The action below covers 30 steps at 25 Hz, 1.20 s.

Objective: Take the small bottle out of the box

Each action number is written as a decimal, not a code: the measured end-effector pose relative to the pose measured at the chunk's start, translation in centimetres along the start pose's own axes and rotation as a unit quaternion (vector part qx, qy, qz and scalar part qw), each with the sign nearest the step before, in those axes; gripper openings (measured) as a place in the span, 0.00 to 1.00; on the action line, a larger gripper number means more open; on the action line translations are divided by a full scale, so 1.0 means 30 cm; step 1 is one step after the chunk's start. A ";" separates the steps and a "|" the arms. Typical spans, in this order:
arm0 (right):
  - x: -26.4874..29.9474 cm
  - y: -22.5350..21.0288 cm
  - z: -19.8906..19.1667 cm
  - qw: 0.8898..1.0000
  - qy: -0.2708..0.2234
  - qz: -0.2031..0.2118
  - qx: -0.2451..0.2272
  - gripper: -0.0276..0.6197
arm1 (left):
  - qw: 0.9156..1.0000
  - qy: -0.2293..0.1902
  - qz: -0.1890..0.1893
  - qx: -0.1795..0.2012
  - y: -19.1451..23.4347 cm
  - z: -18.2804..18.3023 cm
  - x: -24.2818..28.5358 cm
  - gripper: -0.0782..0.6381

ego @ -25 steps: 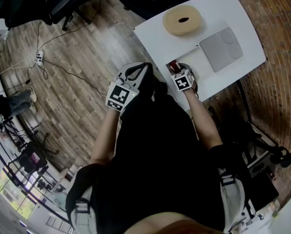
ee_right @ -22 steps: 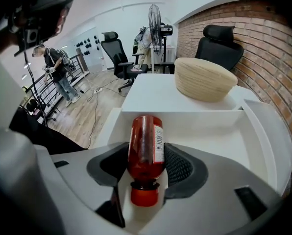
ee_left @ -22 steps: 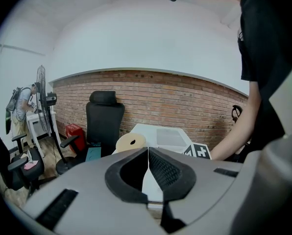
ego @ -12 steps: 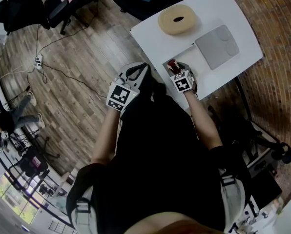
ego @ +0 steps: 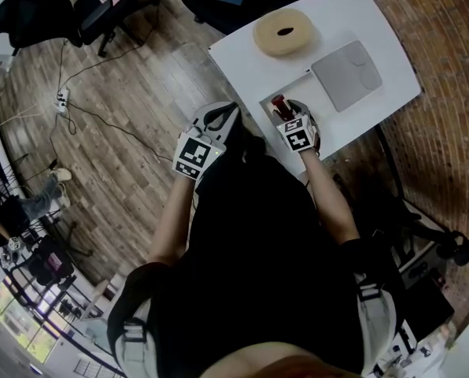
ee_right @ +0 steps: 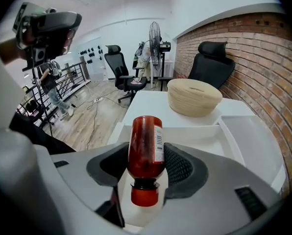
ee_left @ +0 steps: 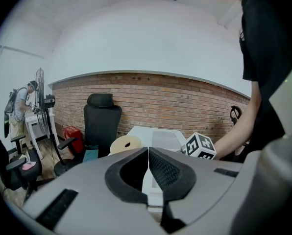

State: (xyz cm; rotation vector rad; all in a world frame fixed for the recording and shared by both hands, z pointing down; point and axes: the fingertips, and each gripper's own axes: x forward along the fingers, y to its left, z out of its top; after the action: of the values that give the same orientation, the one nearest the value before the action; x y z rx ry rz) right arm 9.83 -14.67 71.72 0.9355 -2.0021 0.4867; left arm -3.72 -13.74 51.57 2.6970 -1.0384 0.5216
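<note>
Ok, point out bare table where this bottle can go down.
Bare tabletop sits between the beige ring, the box and the table's left edge. Right of the box, the grey tray crowds it.

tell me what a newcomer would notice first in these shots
The red small bottle stands out most, clamped in the right gripper with its cap toward the camera, above the open white box at the table's near edge. Behind it on the white table sits a round beige object. The left gripper is shut and empty, off the table's side.
</note>
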 end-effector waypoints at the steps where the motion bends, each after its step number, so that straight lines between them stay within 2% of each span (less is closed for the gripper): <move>1: -0.014 -0.003 0.009 1.000 -0.004 -0.001 0.000 0.38 | 1.000 0.000 0.001 0.000 -0.004 0.002 -0.003 0.14; 17: -0.200 -0.029 0.122 0.996 -0.082 -0.009 -0.012 0.38 | 1.000 -0.001 0.017 0.000 -0.081 0.008 -0.021 0.14; 23: -0.288 -0.021 0.185 0.993 -0.120 -0.007 -0.009 0.38 | 1.000 0.003 0.022 0.000 -0.102 0.003 -0.032 0.14; 30: -0.409 0.002 0.277 0.985 -0.170 0.002 -0.028 0.38 | 1.000 0.004 0.024 0.004 -0.120 0.009 -0.027 0.14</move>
State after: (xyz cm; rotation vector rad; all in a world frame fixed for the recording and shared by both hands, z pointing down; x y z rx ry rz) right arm 9.74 -14.55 56.89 1.0339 -2.3098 0.2847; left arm -1.78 -10.70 50.78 2.6796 -1.1043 0.5462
